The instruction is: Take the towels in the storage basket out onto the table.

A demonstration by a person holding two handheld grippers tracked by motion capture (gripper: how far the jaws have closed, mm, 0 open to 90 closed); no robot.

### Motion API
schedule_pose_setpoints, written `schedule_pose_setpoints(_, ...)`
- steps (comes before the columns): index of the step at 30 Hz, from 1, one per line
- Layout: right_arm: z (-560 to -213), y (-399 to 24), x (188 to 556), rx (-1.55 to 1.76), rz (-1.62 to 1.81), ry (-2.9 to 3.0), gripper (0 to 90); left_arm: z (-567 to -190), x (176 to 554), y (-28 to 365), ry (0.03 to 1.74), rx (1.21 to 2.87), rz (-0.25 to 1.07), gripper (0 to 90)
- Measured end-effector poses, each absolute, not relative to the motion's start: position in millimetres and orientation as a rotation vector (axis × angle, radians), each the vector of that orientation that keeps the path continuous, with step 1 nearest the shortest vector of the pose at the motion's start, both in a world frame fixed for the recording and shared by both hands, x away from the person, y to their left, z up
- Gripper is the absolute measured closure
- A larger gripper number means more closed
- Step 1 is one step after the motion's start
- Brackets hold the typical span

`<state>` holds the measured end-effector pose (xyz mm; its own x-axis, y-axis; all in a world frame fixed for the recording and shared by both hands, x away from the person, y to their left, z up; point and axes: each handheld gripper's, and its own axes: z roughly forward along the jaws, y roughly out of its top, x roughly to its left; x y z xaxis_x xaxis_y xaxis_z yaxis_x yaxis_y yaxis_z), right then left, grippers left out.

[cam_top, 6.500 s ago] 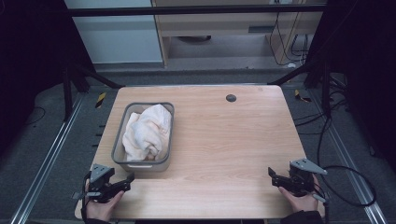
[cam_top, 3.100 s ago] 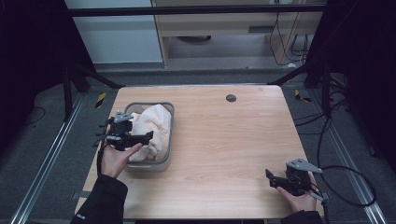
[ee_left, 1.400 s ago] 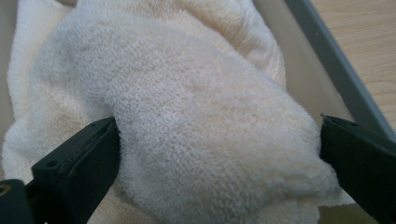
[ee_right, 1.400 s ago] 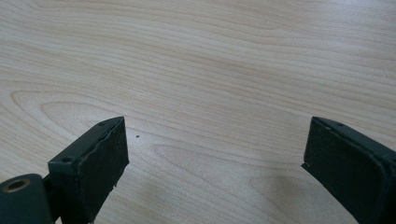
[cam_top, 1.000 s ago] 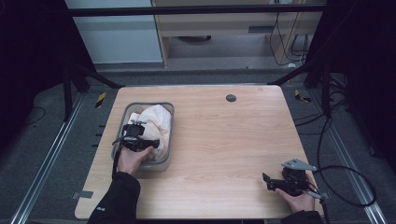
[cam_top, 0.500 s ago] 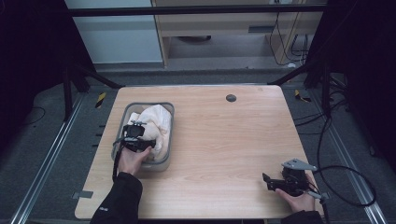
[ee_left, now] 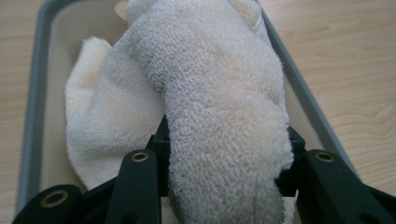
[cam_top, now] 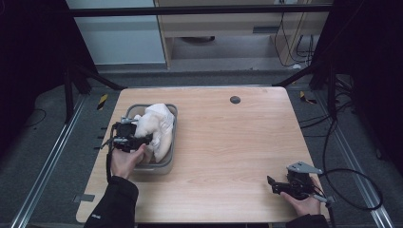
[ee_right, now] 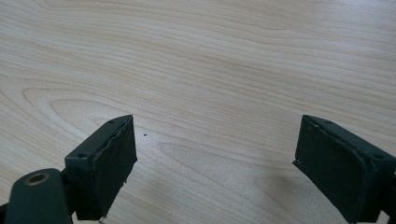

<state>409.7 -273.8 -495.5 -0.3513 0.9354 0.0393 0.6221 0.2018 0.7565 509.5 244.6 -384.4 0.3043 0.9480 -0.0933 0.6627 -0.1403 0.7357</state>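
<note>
left gripper view: left gripper clamps nubby cream terry towel.

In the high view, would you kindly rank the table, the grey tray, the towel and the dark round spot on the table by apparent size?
1. table
2. grey tray
3. towel
4. dark round spot

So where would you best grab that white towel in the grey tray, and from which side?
On the thick raised fold, as the left gripper does: it is shut on the towel there, coming from the near end of the tray. That bulge stands above the rim, so the jaws can probably straddle it without meeting the walls. The flat part lying low in the tray looks harder to pinch.
</note>
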Motion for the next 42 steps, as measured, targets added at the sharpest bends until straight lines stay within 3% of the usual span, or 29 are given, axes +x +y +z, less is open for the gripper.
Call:
schedule_pose_setpoints(20, -495.0, -274.0, 409.4, 1.441, 0.982, 2.045, 12.7, -321.4, 484.4, 261.0, 1.298, 1.742, 0.570, 55.8)
schedule_pose_setpoints(42, -493.9, -274.2, 408.7, 1.449, 0.986, 2.035, 12.8, -272.9, 465.9, 225.8, 1.125, 1.778, 0.555, 55.5)
